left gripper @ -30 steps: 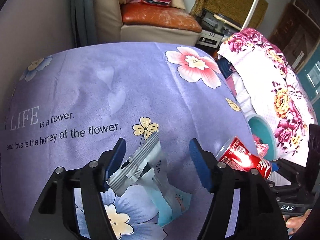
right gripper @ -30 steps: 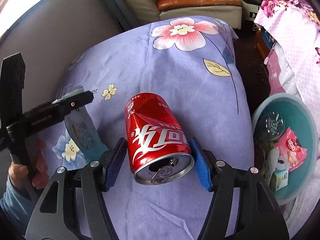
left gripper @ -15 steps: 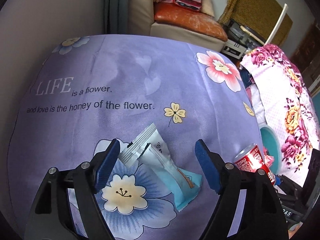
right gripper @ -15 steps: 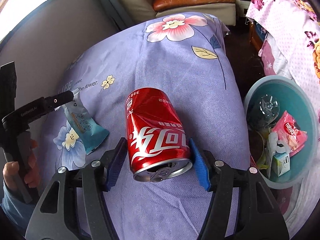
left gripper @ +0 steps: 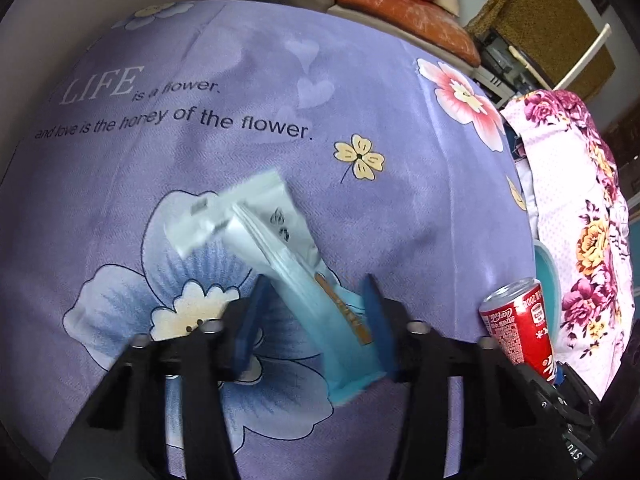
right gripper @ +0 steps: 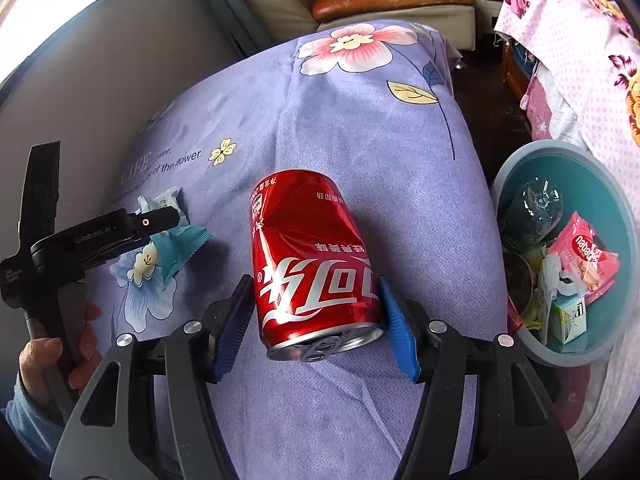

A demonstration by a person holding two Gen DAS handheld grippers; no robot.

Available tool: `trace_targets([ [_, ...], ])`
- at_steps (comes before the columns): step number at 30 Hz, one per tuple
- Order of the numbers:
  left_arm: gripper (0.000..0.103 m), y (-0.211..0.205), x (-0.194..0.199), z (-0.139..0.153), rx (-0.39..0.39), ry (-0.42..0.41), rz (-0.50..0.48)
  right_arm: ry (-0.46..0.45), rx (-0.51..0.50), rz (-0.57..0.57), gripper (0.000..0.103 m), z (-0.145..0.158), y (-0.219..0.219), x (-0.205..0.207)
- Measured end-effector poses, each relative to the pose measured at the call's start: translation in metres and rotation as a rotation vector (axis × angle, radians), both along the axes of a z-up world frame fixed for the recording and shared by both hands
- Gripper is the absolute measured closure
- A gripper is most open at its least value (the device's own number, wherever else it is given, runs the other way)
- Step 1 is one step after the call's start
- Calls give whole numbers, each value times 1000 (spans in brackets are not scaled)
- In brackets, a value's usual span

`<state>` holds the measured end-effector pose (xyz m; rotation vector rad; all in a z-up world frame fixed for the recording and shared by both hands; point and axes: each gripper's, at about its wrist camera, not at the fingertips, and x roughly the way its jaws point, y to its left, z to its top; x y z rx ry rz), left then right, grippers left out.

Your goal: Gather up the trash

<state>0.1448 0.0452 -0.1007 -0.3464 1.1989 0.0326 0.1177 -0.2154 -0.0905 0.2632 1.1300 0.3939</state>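
Purple floral bedsheet (left gripper: 360, 92): left gripper (left gripper: 316, 320) jaws closing around blue-white snack wrapper (left gripper: 296, 264) lying on it. Right gripper (right gripper: 316, 320) clamps dented red cola can (right gripper: 312, 260) beside teal trash basin (right gripper: 624, 216).

From my left gripper's (left gripper: 314, 322) camera the wrapper (left gripper: 256, 224) is smeared with motion blur, so its print is unreadable. My jaws are closing with its blue end between them, but I cannot tell whether the pads press on it yet. My right gripper's frame covers the lower end of the red can (left gripper: 518, 330) there, and only a sliver of the teal basin (left gripper: 546, 276) shows behind it. In my right gripper's (right gripper: 316, 320) view, my left gripper's black body hides part of the wrapper. The basin's (right gripper: 624, 216) right rim runs off the edge. I cannot identify the dark round thing (right gripper: 532, 216) inside.
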Motion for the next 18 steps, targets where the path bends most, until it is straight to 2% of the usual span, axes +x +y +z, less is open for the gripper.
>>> trace_targets([
  [3, 88, -8, -3, 6, 69, -24, -36, -7, 12, -12, 44, 2, -3, -1],
  [7, 88, -22, -5, 18, 97, -73, -113, -34, 37, -41, 45, 9, -11, 1],
  [12, 88, -40, -6, 34, 65, -122, -191, -67, 62, -65, 45, 22, -21, 3],
  [18, 88, -95, 2, 56, 39, -175, -330, -125, 80, -161, 45, 46, -58, 2],
])
